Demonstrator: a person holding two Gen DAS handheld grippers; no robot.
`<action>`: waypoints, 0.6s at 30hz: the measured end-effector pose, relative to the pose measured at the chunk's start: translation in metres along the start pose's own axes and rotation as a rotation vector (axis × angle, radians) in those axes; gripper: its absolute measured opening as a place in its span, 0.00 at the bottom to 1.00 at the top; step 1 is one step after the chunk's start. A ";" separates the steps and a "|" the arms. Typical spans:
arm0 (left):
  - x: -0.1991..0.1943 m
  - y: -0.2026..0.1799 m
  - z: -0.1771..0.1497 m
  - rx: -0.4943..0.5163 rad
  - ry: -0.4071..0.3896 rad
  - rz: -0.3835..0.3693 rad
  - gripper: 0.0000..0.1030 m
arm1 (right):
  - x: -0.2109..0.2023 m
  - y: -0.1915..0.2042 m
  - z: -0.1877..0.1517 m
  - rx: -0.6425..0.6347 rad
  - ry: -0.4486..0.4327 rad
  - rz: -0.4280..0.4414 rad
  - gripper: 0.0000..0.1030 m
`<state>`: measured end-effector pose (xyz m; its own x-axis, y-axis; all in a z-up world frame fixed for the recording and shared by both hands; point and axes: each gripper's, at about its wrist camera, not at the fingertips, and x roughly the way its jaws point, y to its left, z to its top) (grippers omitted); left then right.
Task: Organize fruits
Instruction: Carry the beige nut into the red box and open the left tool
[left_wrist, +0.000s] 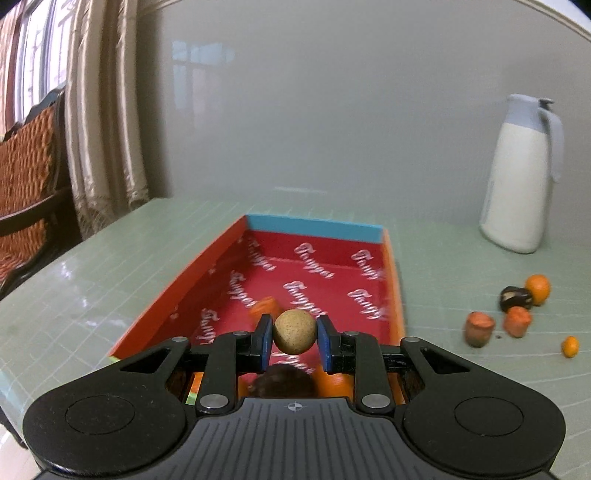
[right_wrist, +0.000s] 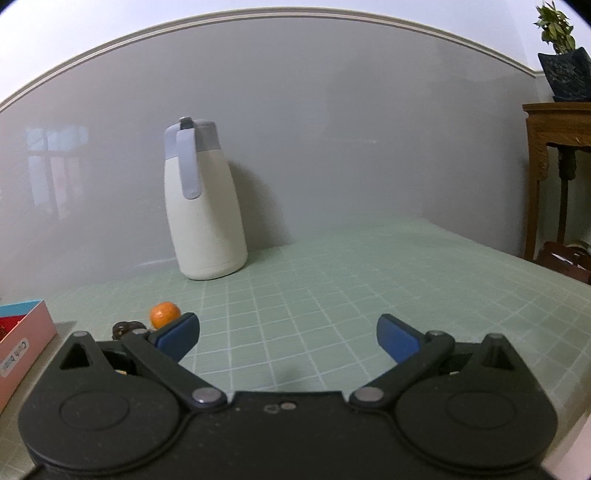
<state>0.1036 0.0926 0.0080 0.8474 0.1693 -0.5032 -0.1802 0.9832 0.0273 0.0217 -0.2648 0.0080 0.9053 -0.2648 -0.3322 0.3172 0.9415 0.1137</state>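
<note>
My left gripper (left_wrist: 295, 338) had its blue pads clamped on a round tan fruit (left_wrist: 294, 331), one pad on each side, and I held it above the near end of the red-lined box (left_wrist: 207, 273). An orange piece (left_wrist: 266, 305) lay on the box floor just beyond the gripper, and something dark (left_wrist: 284, 380) sat low under the fingers; I couldn't tell what it was. Off to the right on the green table (left_wrist: 443, 258) a small cluster waited: an orange (left_wrist: 537, 289), a dark fruit (left_wrist: 515, 298), two reddish pieces (left_wrist: 516, 321) and a tiny orange one (left_wrist: 570, 346). My right gripper (right_wrist: 288, 334) was spread wide, holding nothing, over bare table. The white jug (right_wrist: 203, 206) stood upright by the wall.
</note>
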 end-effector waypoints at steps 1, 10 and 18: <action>0.002 0.003 -0.001 -0.002 0.004 0.006 0.25 | 0.000 0.002 0.000 -0.003 0.002 0.003 1.00; 0.017 0.011 -0.005 -0.006 0.052 0.041 0.25 | -0.001 0.013 0.000 -0.012 0.002 0.022 1.00; 0.015 0.019 -0.004 -0.022 0.063 0.057 0.28 | 0.004 0.027 0.000 -0.025 0.013 0.054 1.00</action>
<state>0.1104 0.1132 -0.0026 0.8026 0.2197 -0.5546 -0.2386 0.9703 0.0391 0.0333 -0.2408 0.0100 0.9171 -0.2105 -0.3387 0.2604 0.9593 0.1090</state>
